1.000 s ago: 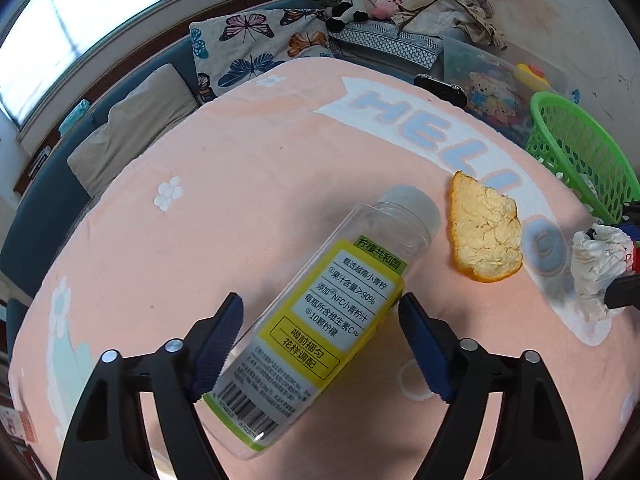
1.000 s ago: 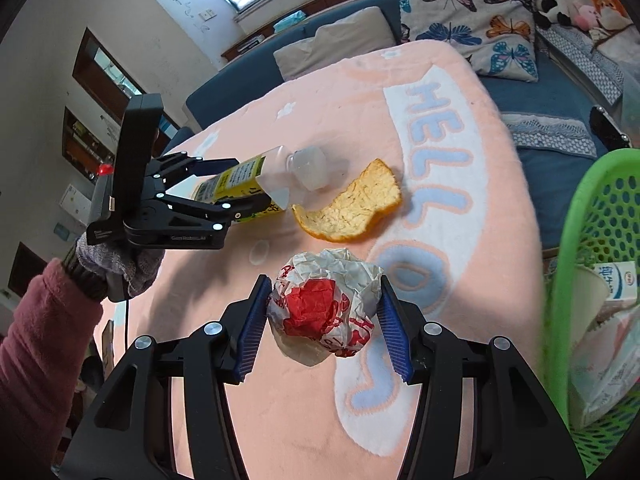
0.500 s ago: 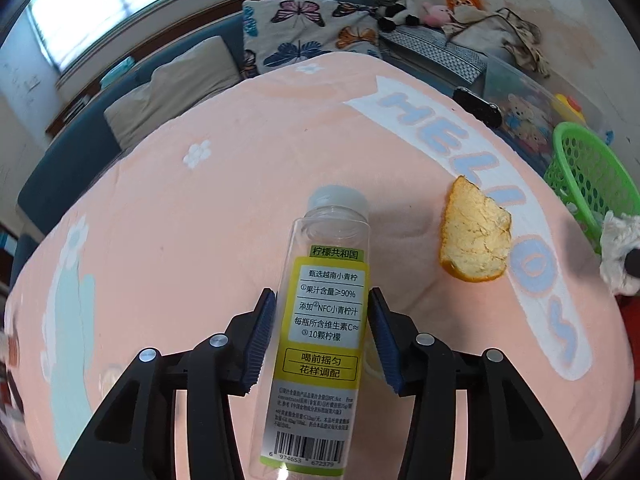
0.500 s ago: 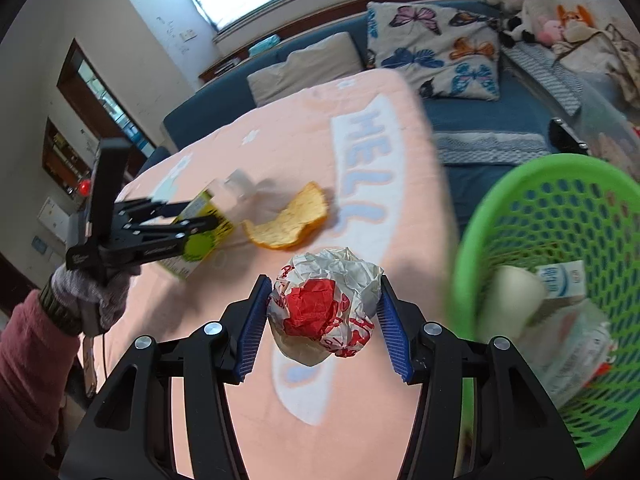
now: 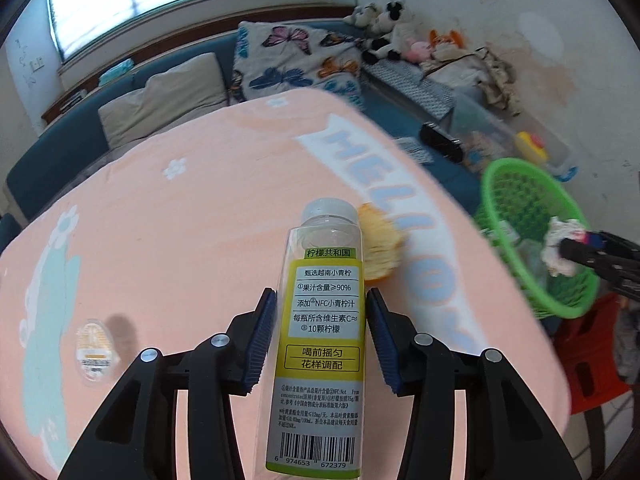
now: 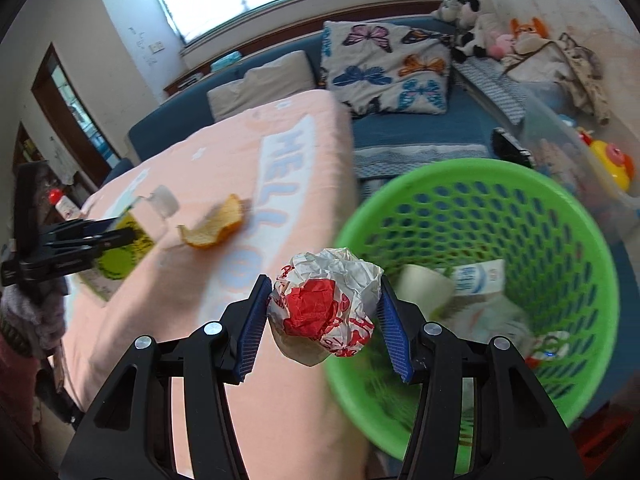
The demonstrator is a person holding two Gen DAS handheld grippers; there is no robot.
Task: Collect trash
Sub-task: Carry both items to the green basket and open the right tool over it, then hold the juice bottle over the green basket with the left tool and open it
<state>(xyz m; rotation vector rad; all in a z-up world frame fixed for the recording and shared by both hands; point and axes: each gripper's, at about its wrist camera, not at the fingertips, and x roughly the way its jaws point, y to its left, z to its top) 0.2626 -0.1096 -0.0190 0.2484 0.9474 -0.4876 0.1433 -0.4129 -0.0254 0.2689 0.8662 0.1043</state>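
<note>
My left gripper [image 5: 320, 334] is shut on an empty clear bottle [image 5: 322, 320] with a yellow label, lifted off the pink tablecloth [image 5: 180, 248]. An orange peel [image 5: 380, 246] lies on the cloth just behind the bottle's cap. My right gripper [image 6: 322, 322] is shut on a crumpled red-and-white wrapper [image 6: 326, 306], held at the near rim of the green basket [image 6: 560, 216]. The basket holds a paper cup, a carton and other wrappers. In the right wrist view the left gripper [image 6: 120, 238] with the bottle [image 6: 132, 236] shows at the left, near the peel [image 6: 218, 224].
A small sealed jelly cup [image 5: 94, 350] lies on the cloth at the left. The basket [image 5: 496, 184] stands off the table's right edge above a red stool [image 5: 588, 344]. A blue sofa with cushions [image 5: 296, 60], plush toys and a clear toy box lie beyond.
My left gripper closed on the bottle and lifted it off the cloth. My right gripper carried the wrapper right, from over the cloth to the basket's rim.
</note>
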